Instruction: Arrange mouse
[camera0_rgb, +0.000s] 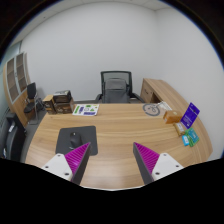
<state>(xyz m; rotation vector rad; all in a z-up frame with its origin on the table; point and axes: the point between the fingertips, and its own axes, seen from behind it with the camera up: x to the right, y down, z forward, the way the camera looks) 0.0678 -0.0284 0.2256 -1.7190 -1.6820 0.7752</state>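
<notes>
We see a dark mouse (73, 133) resting on a dark grey mouse pad (78, 137) on the wooden desk (115, 125); it sits just ahead of the left finger, slightly beyond its tip, and nothing touches it. Our gripper (111, 151) hangs above the near edge of the desk with its fingers spread wide apart and nothing between them; the magenta pads (79, 154) face inward, one on each finger, and bare wood shows in the gap.

Farther along the desk, past the mouse pad, lies a printed sheet (86, 109) with coloured blocks; to the right of the fingers stands a purple box (190, 115) near a teal item (188, 137) that we cannot identify; a round pale object (152, 109) lies near the far right corner of the desk.

Beyond the desk stands a black office chair (117, 86) against the white wall; a wooden side cabinet (165, 93) runs along the right; on the left a low unit holds boxes (58, 101), and a tall shelf (15, 78) stands by the wall.
</notes>
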